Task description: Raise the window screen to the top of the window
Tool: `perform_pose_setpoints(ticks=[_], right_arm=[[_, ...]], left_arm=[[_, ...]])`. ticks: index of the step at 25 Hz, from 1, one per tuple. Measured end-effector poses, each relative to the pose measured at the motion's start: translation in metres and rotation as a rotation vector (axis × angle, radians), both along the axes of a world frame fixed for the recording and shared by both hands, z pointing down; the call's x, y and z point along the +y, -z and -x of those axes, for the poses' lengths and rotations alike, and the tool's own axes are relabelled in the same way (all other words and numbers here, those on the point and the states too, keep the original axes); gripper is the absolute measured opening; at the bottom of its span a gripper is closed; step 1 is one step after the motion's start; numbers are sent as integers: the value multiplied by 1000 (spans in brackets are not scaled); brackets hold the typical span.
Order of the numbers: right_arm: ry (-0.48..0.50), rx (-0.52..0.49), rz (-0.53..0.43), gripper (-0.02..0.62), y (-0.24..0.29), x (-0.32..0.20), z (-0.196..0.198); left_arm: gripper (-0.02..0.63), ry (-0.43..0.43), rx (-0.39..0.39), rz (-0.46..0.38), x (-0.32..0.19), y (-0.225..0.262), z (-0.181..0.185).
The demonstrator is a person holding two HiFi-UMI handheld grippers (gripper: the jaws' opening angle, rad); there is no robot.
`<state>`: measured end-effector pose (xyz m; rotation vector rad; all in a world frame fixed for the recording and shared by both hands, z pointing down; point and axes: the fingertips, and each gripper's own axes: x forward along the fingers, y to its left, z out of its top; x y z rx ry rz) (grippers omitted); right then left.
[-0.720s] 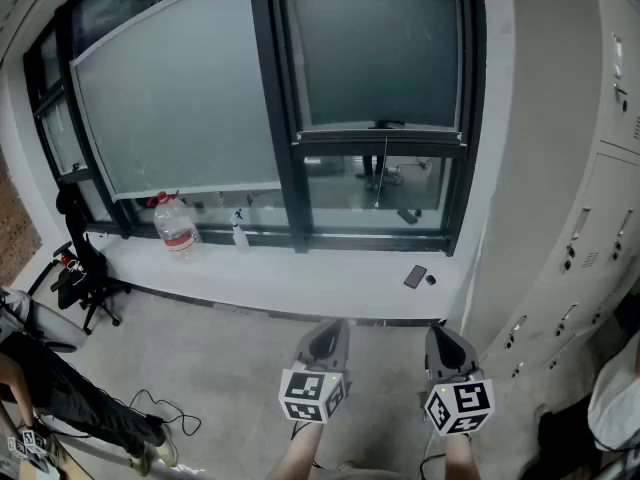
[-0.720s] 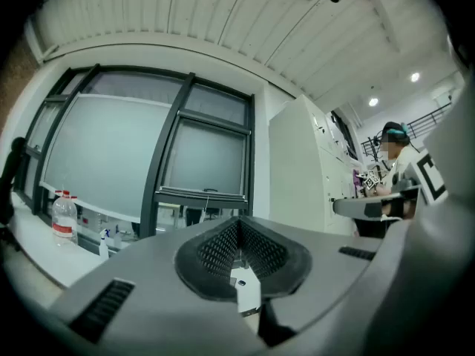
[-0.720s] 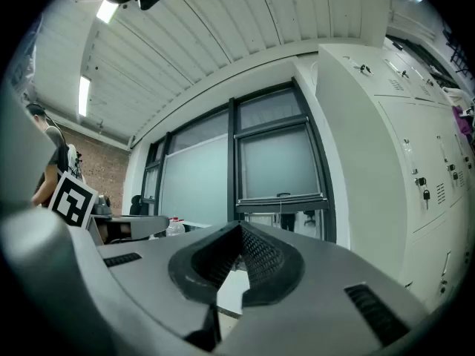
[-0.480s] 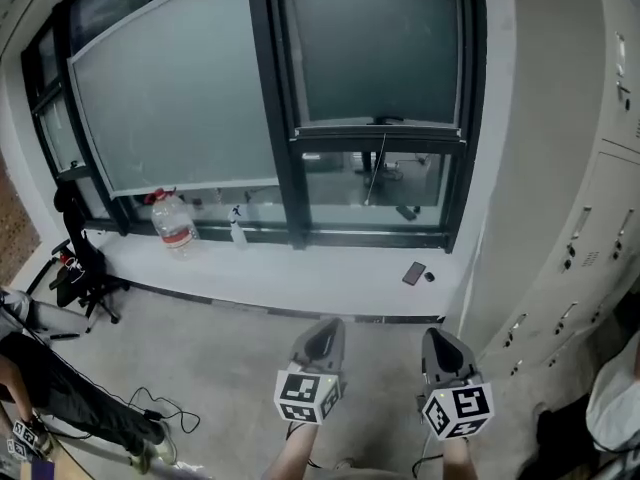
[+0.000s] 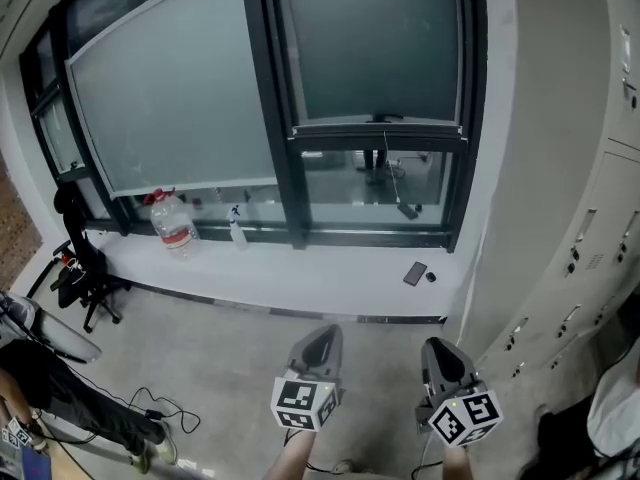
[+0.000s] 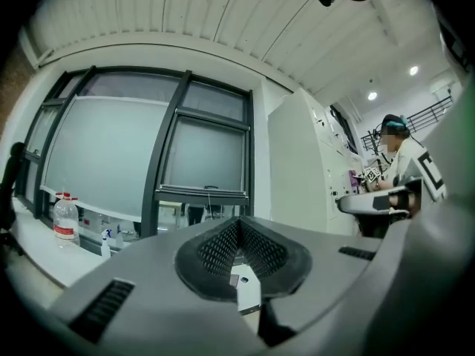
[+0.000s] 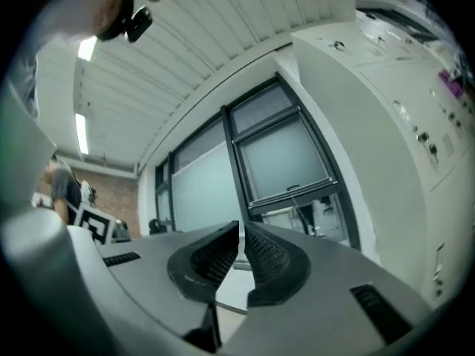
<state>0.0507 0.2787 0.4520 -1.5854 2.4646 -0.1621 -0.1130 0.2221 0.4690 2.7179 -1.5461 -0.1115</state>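
The grey window screen (image 5: 375, 53) covers the upper part of the right-hand pane, and its dark bottom bar (image 5: 380, 128) sits about two thirds of the way down. A thin pull cord (image 5: 386, 158) hangs from the bar over the clear glass below. Both grippers hover over the floor, well short of the sill. My left gripper (image 5: 322, 336) is shut and empty. My right gripper (image 5: 442, 348) is also shut with nothing in it. The left gripper view shows its jaws (image 6: 236, 225) closed below the screen (image 6: 204, 154). The right gripper (image 7: 242, 228) points at the bar (image 7: 293, 193).
On the white sill (image 5: 300, 273) stand a water jug (image 5: 176, 226) and a spray bottle (image 5: 237, 230). A phone (image 5: 415, 274) lies at the sill's right. Grey lockers (image 5: 590, 248) line the right wall. A black chair (image 5: 80, 268) and a person's legs (image 5: 60, 398) are at the left.
Both grippers have dropped slightly toward the bottom of the head view. The screen's bottom bar has stayed at the same height.
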Motion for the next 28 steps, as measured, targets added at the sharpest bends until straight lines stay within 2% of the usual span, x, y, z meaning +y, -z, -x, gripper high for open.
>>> perform_pose_setpoints(ticks=[2, 3, 7, 10, 13, 15, 18, 22, 28], right_arm=[[94, -100, -6, 24, 5, 3, 1], [107, -116, -6, 31, 4, 3, -1], [48, -119, 27, 31, -14, -9, -20], [83, -168, 82, 31, -27, -26, -24], [86, -138, 104, 31, -38, -50, -27], [71, -138, 103, 31, -40, -79, -34], [100, -159, 88, 31, -34, -135, -38], [125, -97, 60, 31, -10, -218, -33], [95, -119, 54, 31, 3, -318, -33]], left_arm=[[3, -5, -1, -2, -4, -1, -5], [3, -10, -5, 1, -5, -5, -8], [3, -17, 3, 19, -11, -14, -17], [3, -14, 9, 27, -28, -16, -24], [3, -10, 18, 39, -53, -22, -27], [3, -7, 29, 38, -81, -25, -30], [3, 5, 50, 17, -133, -22, -30], [3, 15, 55, -35, -210, 2, -26], [3, 1, 54, -55, -305, 19, -21]])
